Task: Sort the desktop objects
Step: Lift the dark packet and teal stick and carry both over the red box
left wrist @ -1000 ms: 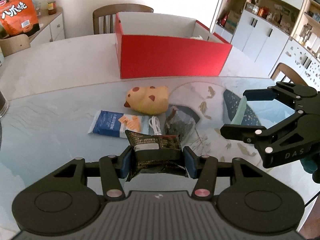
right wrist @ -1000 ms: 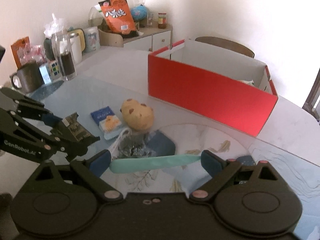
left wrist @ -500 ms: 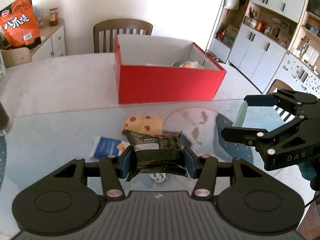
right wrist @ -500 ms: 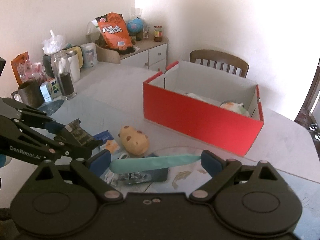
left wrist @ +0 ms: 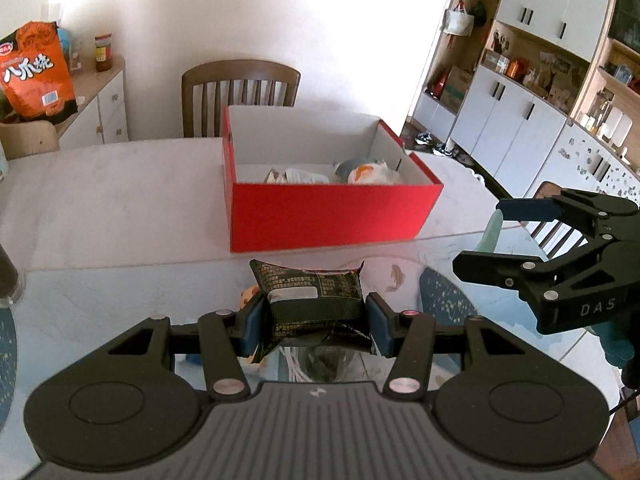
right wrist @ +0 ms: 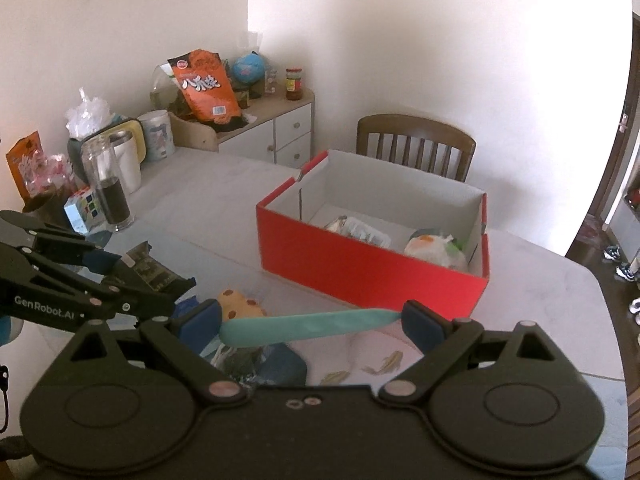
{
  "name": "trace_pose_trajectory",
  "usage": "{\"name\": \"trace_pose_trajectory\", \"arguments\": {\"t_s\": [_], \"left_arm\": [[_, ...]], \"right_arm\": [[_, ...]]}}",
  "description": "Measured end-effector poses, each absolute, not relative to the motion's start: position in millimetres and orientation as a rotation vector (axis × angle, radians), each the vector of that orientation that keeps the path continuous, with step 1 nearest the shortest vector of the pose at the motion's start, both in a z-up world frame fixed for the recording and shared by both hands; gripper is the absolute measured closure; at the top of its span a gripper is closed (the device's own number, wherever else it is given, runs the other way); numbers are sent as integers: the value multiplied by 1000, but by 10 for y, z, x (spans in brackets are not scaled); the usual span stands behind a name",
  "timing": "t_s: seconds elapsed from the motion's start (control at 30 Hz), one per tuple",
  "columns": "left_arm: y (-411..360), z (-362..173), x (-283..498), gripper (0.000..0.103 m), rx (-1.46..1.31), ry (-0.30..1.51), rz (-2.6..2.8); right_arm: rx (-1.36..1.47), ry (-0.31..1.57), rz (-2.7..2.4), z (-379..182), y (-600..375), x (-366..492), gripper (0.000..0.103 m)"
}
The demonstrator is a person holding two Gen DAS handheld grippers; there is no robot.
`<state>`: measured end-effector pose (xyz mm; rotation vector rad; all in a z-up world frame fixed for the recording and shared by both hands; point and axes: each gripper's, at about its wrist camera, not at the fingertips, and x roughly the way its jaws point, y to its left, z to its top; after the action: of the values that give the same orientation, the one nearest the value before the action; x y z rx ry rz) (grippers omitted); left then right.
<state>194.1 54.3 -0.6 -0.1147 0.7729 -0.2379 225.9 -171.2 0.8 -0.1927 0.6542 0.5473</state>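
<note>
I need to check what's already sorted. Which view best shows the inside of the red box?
The right wrist view: it looks down into the red box, showing several packets on its floor. The left wrist view sees them too, but lower, with the front wall hiding more.

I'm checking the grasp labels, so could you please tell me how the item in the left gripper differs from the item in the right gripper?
The dark packet in the left gripper is a crinkled, printed pouch, while the teal piece in the right gripper is smooth, plain and slender. The dark packet is squeezed across its width; the teal piece spans its jaws lengthwise. Both are held above the table, short of the red box.
</note>
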Motion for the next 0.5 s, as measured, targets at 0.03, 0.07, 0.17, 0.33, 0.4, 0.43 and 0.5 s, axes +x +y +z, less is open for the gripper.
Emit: {"name": "trace_pose_trajectory", "arguments": {"t_s": [0.03, 0.07, 0.17, 0.33, 0.4, 0.43, 0.5], "left_arm": [[540, 19, 1960, 51, -114, 768, -239], [535, 48, 1983, 51, -113, 762, -241], [522, 128, 2052, 51, -110, 746, -243], [504, 236, 2153, 51, -107, 728, -247], [506, 277, 2203, 51, -106, 719, -250], [501, 296, 2227, 51, -105, 716, -251], [491, 328, 2275, 51, -106, 714, -255]], "right_arm": [[-190, 654, 544, 28, -1718, 2275, 6], [-189, 652, 542, 49, -1727, 2291, 6], [-191, 642, 532, 118, -1739, 2349, 6], [-199, 626, 527, 222, -1755, 2444, 6], [-200, 620, 521, 269, -1765, 2491, 6], [-196, 618, 519, 289, -1770, 2518, 6], [-189, 614, 515, 331, -1776, 2566, 6]]}}
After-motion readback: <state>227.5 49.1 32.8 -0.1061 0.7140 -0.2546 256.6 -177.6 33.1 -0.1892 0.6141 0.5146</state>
